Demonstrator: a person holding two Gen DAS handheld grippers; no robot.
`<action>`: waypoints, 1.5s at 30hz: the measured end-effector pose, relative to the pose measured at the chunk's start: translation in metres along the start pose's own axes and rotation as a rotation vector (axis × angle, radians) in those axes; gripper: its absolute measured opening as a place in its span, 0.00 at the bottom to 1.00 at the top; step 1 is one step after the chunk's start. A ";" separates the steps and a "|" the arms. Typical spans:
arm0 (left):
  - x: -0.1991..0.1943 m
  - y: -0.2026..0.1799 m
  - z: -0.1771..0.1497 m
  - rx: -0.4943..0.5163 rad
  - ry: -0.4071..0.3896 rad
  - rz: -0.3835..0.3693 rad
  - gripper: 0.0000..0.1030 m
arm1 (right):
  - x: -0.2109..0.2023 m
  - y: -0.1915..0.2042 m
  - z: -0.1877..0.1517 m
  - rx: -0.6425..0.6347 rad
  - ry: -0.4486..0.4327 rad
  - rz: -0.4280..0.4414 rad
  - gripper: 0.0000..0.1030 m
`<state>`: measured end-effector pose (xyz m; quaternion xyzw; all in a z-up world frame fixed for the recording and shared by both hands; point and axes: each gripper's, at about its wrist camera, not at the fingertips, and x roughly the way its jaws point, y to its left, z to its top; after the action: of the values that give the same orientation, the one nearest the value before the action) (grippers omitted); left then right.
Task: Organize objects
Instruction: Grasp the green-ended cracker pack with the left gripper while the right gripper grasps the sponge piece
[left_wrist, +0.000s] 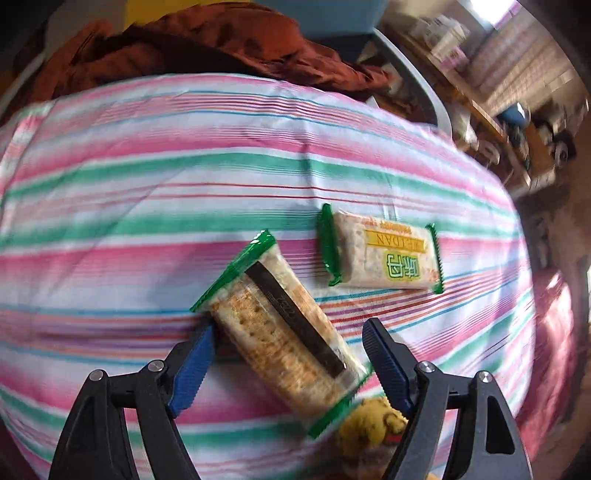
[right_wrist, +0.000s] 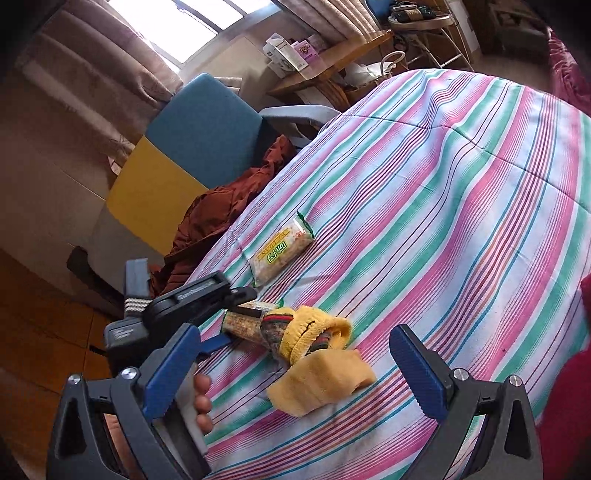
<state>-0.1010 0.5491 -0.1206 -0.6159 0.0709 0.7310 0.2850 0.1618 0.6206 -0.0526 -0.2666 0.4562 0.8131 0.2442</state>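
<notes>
A long cracker packet (left_wrist: 280, 332) with green ends lies slantwise on the striped cloth (left_wrist: 184, 166), between the jaws of my left gripper (left_wrist: 290, 325). The left pad (left_wrist: 195, 362) touches its edge, while a gap shows at the right pad (left_wrist: 384, 362), so this gripper is open. A second packet (left_wrist: 380, 254) with a yellow label lies flat a little beyond. A yellow sock (right_wrist: 314, 332) with a red and green band sits at the near end of the first packet (right_wrist: 243, 323). My right gripper (right_wrist: 293, 328) hovers open above the sock, holding nothing.
A rust-brown garment (left_wrist: 203, 44) is heaped on a blue and yellow chair (right_wrist: 199, 125) at the table's far edge. A wooden shelf (right_wrist: 332, 55) with boxes stands by the window. Red fabric (right_wrist: 576, 387) sits at the right edge. A person's fingers (right_wrist: 203, 398) hold the left tool.
</notes>
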 end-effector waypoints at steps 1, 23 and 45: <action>0.002 -0.005 -0.001 0.046 -0.008 0.026 0.78 | 0.000 -0.001 0.000 0.003 0.002 0.001 1.00; -0.041 0.078 -0.069 0.284 -0.091 -0.063 0.48 | 0.017 0.003 -0.002 -0.050 0.068 -0.077 1.00; -0.066 0.129 -0.135 0.253 -0.204 -0.095 0.48 | 0.074 0.033 -0.034 -0.378 0.260 -0.376 0.99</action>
<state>-0.0448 0.3599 -0.1218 -0.5004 0.1039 0.7607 0.4002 0.0936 0.5867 -0.0960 -0.4890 0.2666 0.7834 0.2759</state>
